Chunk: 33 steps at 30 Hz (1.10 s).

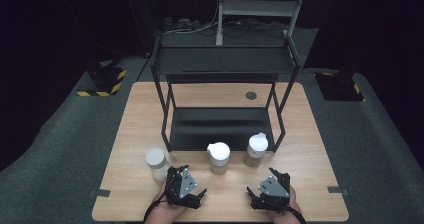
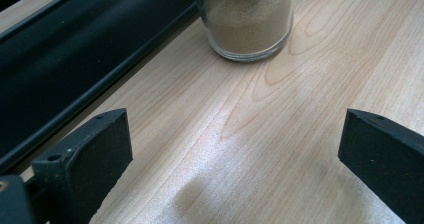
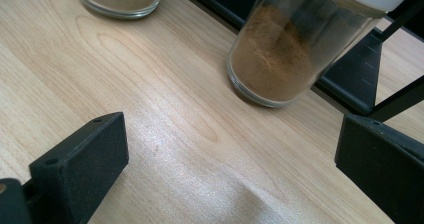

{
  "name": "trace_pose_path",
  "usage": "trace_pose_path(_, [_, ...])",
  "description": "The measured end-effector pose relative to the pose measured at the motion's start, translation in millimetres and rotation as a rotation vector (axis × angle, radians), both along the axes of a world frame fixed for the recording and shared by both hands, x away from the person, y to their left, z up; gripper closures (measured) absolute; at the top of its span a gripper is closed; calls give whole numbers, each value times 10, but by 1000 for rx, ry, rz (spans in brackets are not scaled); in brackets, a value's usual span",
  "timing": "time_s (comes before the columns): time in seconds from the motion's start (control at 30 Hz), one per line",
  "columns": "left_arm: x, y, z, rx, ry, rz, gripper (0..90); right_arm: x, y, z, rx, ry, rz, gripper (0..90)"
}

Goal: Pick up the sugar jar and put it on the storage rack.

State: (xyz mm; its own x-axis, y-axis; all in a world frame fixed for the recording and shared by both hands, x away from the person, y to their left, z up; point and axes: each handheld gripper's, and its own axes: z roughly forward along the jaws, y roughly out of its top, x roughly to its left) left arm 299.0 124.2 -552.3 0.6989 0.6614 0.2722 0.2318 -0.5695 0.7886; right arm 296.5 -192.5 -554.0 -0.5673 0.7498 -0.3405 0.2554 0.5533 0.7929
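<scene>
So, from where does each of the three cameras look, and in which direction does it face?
High view: above the person's side, facing forward and down on the table, the black rack and three jars; both hands with the left gripper and the right gripper show.
Left gripper view: rides on the left gripper, faces the middle jar; its two open jaws show.
Right gripper view: rides on the right gripper, faces the right jar; its open jaws show.
Shared: both gripper views show the middle jar and the rack's bottom shelf.

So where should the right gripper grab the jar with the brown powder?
Probably around the glass body of the right jar, below its white lid, coming in level from the person's side. It stands upright and round, with the black shelf close behind it. The right gripper is open, nothing between its fingers.
</scene>
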Motion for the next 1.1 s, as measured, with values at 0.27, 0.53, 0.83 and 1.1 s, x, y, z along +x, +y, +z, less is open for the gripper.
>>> trace_pose_path(0.27, [-8, -16, -5, 16, -5, -15, 10, 12, -29, 10, 32, 11, -10, 0])
trace_pose_path(0.53, [-19, -6, -1, 11, -13, -21, 11, 14, -20, 8, 24, 14, -9, 0])
trace_pose_path(0.83, [-15, 56, 16, -45, -6, -22, 10, 20, -23, 10, 26, 20, -11, 0])
trace_pose_path(1.1, [-60, 122, 151, -91, -18, -19, 10, 18, -17, 7, 19, 17, -5, 0])
